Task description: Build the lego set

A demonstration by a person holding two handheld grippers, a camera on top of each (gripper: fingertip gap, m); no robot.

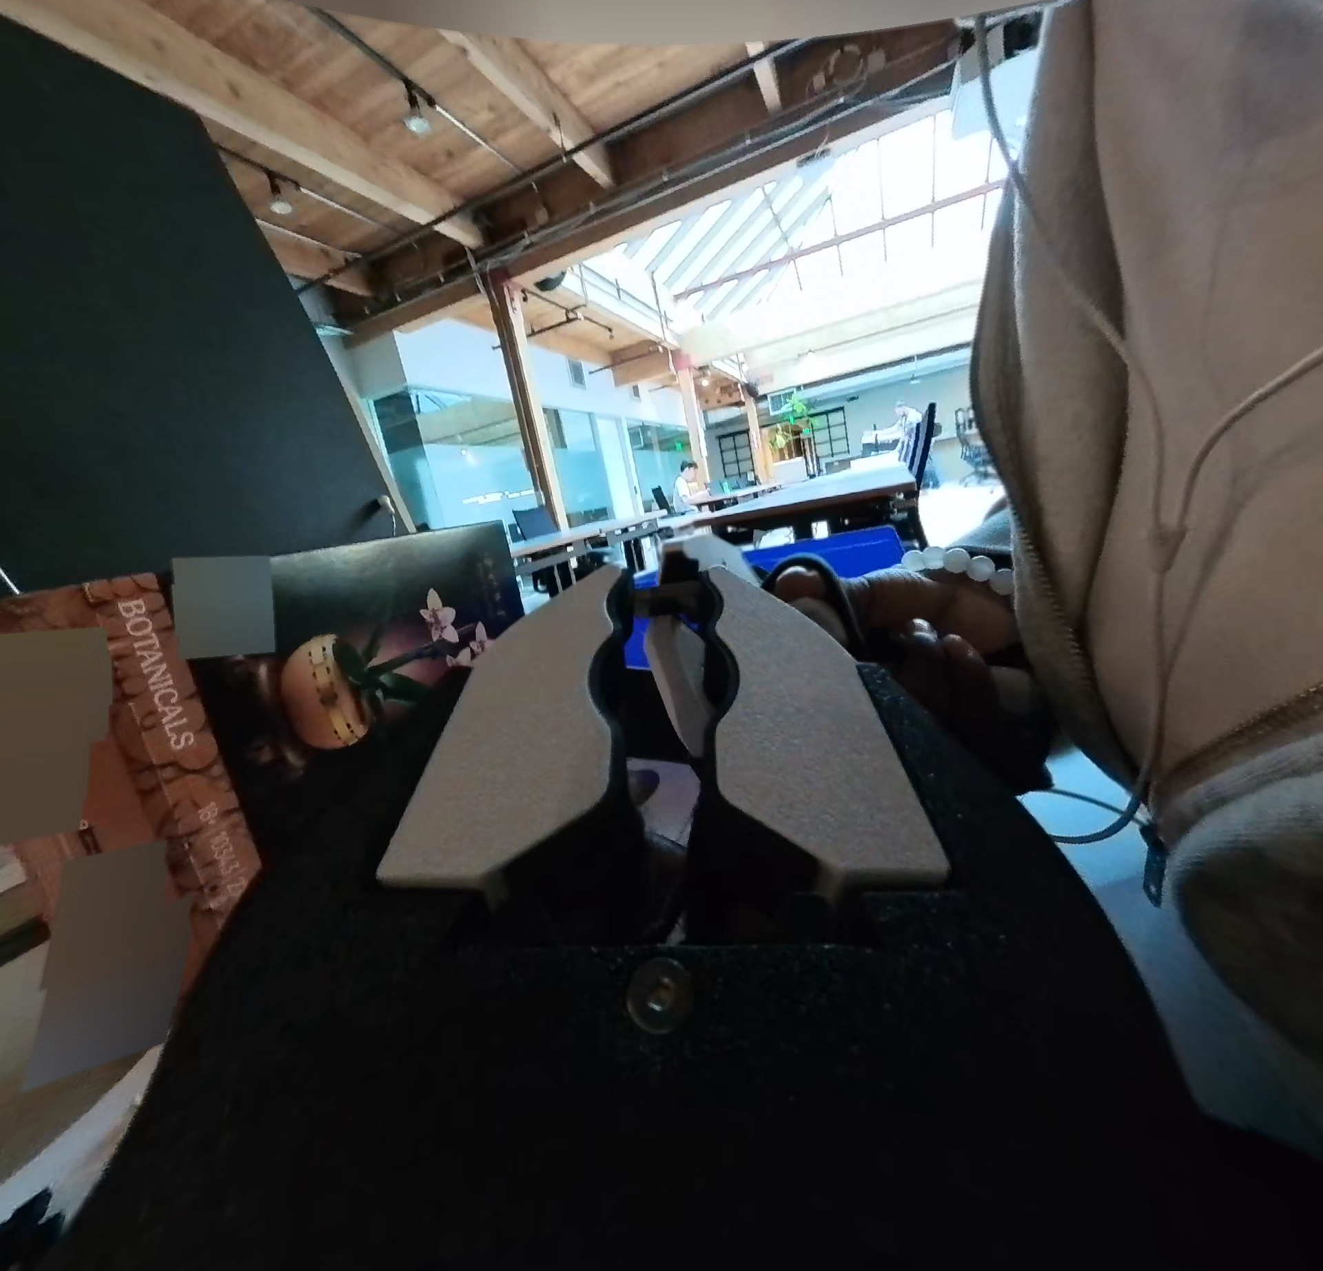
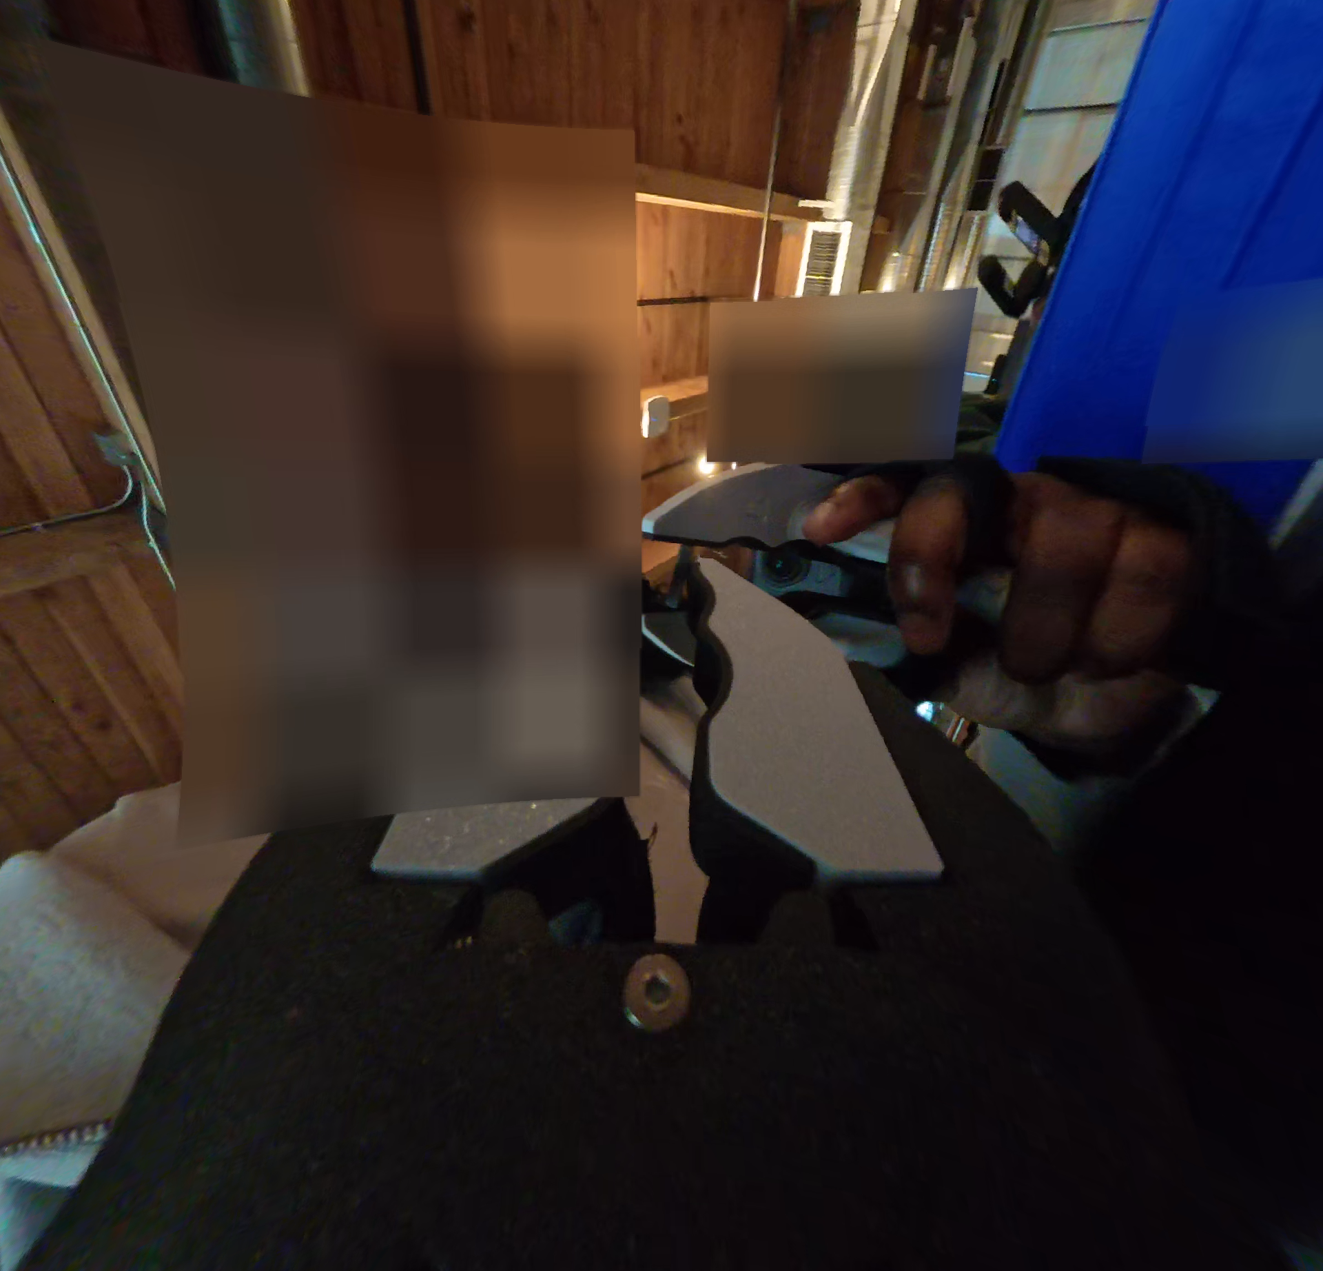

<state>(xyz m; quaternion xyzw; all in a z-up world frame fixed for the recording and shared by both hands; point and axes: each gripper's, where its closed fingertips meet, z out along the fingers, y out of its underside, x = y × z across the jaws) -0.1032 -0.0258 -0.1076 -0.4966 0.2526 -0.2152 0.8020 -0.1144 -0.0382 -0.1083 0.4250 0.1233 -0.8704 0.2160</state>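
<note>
Books (image 1: pixel 236 671) beside left gripper (image 1: pixel 662 603), right gripper (image 2: pixel 673 592) half-hidden

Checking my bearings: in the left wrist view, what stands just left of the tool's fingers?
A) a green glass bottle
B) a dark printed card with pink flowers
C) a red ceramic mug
B: the dark printed card with pink flowers stands left of the left tool.

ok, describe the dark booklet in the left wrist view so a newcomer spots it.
Find the big black panel on the left. Below it sit two printed covers; the dark booklet is the right-hand one. Unlike the reddish-brown cover beside it, it shows pale pink blossoms on near-black.
</note>
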